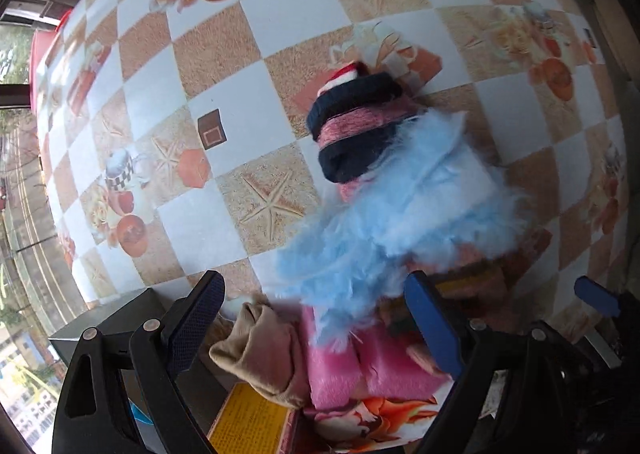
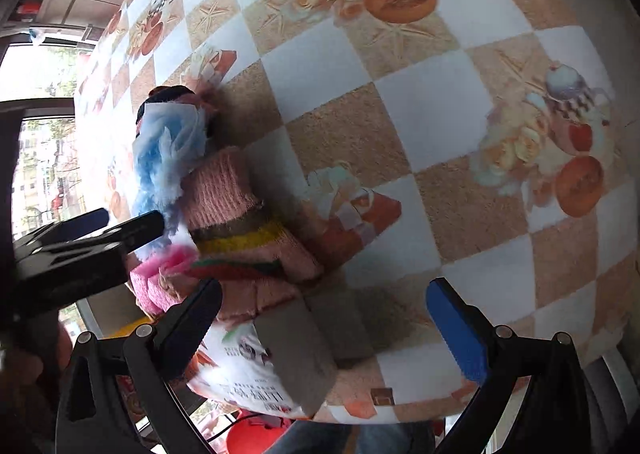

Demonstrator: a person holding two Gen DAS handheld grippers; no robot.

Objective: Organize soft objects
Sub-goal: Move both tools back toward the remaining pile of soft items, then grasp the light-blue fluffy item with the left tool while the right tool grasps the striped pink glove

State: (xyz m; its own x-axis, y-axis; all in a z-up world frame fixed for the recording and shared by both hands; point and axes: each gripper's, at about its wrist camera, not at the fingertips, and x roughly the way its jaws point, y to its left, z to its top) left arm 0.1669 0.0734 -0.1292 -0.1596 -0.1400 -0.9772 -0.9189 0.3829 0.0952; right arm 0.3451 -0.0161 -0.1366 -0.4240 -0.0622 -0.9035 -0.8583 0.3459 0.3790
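From the left wrist view: left gripper (image 1: 316,318) spread wide, jaws well apart, nothing pinched between them, poised above the near end of a heap of soft things at the desk (image 1: 280,14) edge. Between the jaws, a tan folded cloth (image 1: 260,358) beside a pink fleecy cloth (image 1: 340,370), both lying on a printed box (image 1: 256,422) with a yellow panel. Over the pink cloth, a fluffy light-blue piece (image 1: 400,214), blurred, stretching away across the checked desk cover. Beyond it, a navy-and-pink striped knit (image 1: 356,126) with a red-and-white end, resting on the desk. At the far right edge, a blue pad of the right gripper (image 1: 592,296), just beside the heap. From the right wrist view: right gripper (image 2: 320,318) likewise wide open and empty, hovering over the near desk (image 2: 420,114) edge. Ahead and to the left, a pink knit piece (image 2: 236,198) with brown, yellow, red and green stripes, lying on the desk and touching the fluffy light-blue piece (image 2: 168,158) and pink fleecy cloth (image 2: 160,278). Under the left jaw, the printed box (image 2: 240,374), its grey flap raised. At the left, the left gripper (image 2: 120,228) close to the pink and blue fluff; whether touching, cannot tell.
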